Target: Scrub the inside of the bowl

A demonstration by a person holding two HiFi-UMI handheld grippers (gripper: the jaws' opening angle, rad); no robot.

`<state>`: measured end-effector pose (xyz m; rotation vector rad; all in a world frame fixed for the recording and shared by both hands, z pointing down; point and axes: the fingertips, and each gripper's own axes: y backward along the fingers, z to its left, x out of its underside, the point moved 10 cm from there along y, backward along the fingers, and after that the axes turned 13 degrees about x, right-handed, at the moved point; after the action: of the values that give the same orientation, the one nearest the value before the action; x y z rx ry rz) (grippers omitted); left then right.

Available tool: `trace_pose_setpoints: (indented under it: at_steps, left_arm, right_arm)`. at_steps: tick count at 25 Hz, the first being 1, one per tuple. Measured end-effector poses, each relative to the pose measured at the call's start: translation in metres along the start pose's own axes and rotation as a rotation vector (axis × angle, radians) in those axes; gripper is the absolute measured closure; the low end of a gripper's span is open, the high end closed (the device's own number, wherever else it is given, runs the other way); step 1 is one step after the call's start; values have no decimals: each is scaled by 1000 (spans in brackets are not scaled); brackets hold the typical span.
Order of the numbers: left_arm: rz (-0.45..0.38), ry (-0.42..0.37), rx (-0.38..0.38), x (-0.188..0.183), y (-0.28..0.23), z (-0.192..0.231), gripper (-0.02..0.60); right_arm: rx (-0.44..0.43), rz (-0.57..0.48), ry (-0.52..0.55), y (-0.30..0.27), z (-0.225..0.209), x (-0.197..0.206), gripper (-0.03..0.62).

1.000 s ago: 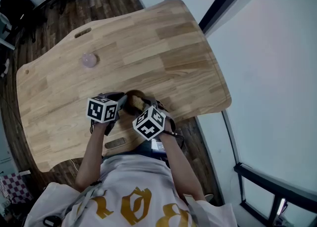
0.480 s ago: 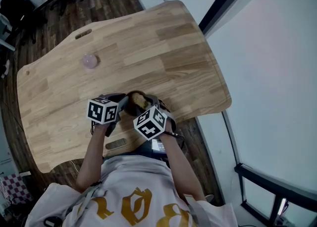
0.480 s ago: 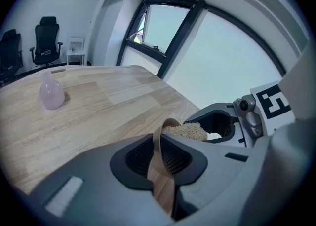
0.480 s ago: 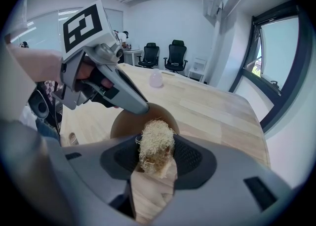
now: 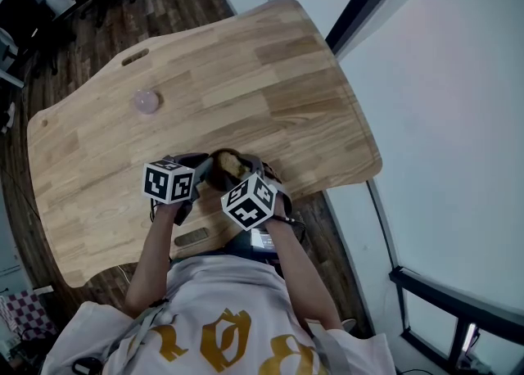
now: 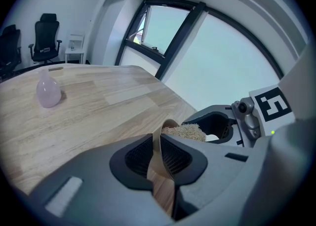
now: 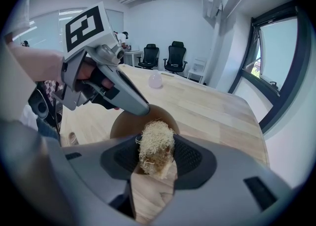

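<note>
While the left gripper had its jaws shut on the thin rim of the small brown wooden bowl, the right gripper had its jaws clamped on a pale straw-coloured fibrous scrubbing pad. In the head view both grippers met just below the middle of the frame, at the near edge of the light wooden table, with the bowl between them. In the right gripper view the bowl's open mouth faced that gripper at the lower centre of the frame. The pad stood right at it, and the left gripper's tip lay across the rim at the bowl's upper left. Whether the fibres were pressing the inner wall could not be told. A small pale pink bottle-like object stood well apart, in the upper left of the head view.

The step in hand appeared to be the scrubbing itself. Doing it well would call for steady pressure with small circular strokes over the bottom and up the wall. Only the fibres that stuck out past the jaws should touch the wood. Since the bowl was held by one thin edge, hard pushes away from that clamp could pivot it or pull it loose. Strokes directed toward the clamped side seemed safer. The patch under the left jaws would need a re-grip to reach.
</note>
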<state>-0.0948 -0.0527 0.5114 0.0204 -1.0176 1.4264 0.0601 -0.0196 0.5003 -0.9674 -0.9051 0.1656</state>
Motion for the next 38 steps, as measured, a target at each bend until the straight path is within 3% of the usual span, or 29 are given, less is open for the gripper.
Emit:
trace_pose_setpoints:
  at_steps: [10, 24, 38]
  left_arm:
    - [-38, 42, 22, -2, 3, 2, 538]
    - [-92, 123, 58, -1, 2, 6, 538]
    - [-90, 122, 40, 0, 3, 9, 538]
  right_arm:
    - [-19, -37, -8, 3, -1, -6, 411]
    - [-118, -79, -28, 4, 6, -9, 411]
    - [-186, -89, 5, 5, 17, -6, 411]
